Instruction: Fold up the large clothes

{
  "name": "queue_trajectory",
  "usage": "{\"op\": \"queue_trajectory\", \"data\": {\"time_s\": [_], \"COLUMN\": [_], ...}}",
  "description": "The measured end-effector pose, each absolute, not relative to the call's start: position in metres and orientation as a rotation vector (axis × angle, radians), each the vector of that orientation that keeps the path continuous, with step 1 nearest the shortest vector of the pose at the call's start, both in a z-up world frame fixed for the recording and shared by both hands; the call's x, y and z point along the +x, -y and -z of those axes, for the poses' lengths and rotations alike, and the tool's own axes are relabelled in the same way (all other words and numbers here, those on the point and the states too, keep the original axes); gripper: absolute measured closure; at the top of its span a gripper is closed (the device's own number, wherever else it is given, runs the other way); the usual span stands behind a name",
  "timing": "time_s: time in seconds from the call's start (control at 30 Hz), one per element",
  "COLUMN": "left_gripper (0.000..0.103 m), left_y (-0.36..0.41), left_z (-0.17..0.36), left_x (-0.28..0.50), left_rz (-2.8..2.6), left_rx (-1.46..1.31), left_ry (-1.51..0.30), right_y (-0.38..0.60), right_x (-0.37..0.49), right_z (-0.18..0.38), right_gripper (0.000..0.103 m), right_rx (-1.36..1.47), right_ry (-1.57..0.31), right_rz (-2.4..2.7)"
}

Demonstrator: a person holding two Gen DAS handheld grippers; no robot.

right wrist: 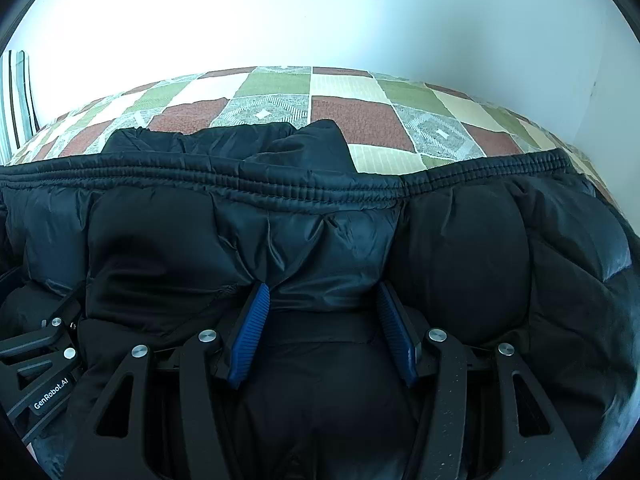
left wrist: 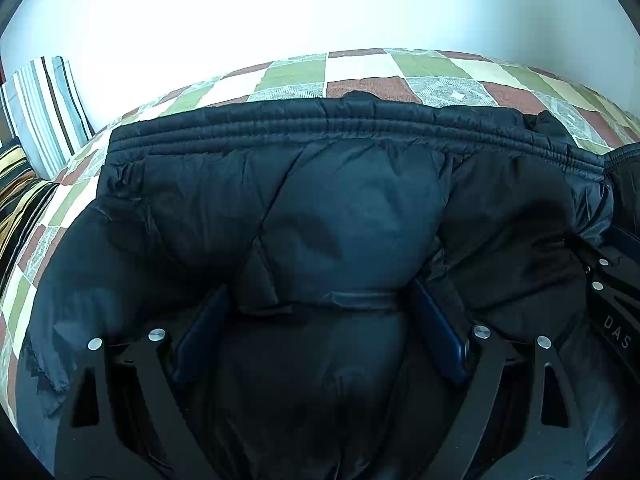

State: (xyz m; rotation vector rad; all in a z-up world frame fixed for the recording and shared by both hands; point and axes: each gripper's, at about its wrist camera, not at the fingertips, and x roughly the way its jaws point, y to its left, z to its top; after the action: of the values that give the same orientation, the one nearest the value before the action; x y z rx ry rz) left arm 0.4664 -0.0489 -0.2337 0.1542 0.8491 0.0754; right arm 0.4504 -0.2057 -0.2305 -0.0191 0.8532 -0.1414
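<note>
A black puffer jacket (left wrist: 340,208) lies spread on a bed with a patchwork cover (left wrist: 360,76); its ribbed elastic hem (left wrist: 320,124) runs across the far side. My left gripper (left wrist: 320,300) has its blue pads (left wrist: 436,328) on either side of a thick puffed fold of the jacket and grips it. The same jacket (right wrist: 460,248) fills the right wrist view, hem (right wrist: 304,192) across the middle. My right gripper (right wrist: 322,300) also clamps a bulging fold between its blue pads (right wrist: 250,332). The left gripper's body (right wrist: 44,364) shows at the left edge.
A white wall (left wrist: 280,12) rises behind the bed. Striped pillows (left wrist: 44,108) stand at the far left, with a dark gold-striped one (left wrist: 20,192) below them. A wall corner (right wrist: 588,92) is at the far right. Bare cover (right wrist: 360,120) lies beyond the hem.
</note>
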Motion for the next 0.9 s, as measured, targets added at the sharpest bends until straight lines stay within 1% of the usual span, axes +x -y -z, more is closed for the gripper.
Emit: {"op": "queue_trajectory", "data": {"time_s": [0.23,0.33,0.4,0.5,0.7,0.8,0.9], "left_gripper": [0.013,0.013,0.013,0.010,0.008,0.007,0.006], "left_y": [0.038,0.028,0.017,-0.013,-0.085,-0.119,-0.140], "left_z": [0.216,0.206,0.193,0.174,0.158,0.165,0.177], "left_x": [0.462,0.451,0.437,0.410,0.377,0.371,0.371], "left_rz": [-0.015,0.021,0.030,0.025,-0.022,-0.045,-0.020], "left_rx": [0.089,0.082,0.077,0.032,-0.012,-0.029,-0.076], "left_ry": [-0.875,-0.892,-0.887,-0.847,-0.818,-0.847,-0.889], "right_y": [0.206,0.207,0.209,0.222,0.289,0.331,0.365], "right_x": [0.446,0.438,0.426,0.399,0.352,0.339,0.335], "right_z": [0.217,0.205,0.196,0.175,0.145,0.145,0.158], "right_gripper": [0.045,0.038,0.028,0.025,0.021,0.021,0.021], "right_rx": [-0.019,-0.029,-0.024,-0.012,0.077,0.095,0.140], "right_ry": [-0.851,-0.849,-0.835,-0.789,-0.762,-0.786,-0.846], "right_rz": [0.134,0.125,0.117,0.108,0.153,0.214,0.231]}}
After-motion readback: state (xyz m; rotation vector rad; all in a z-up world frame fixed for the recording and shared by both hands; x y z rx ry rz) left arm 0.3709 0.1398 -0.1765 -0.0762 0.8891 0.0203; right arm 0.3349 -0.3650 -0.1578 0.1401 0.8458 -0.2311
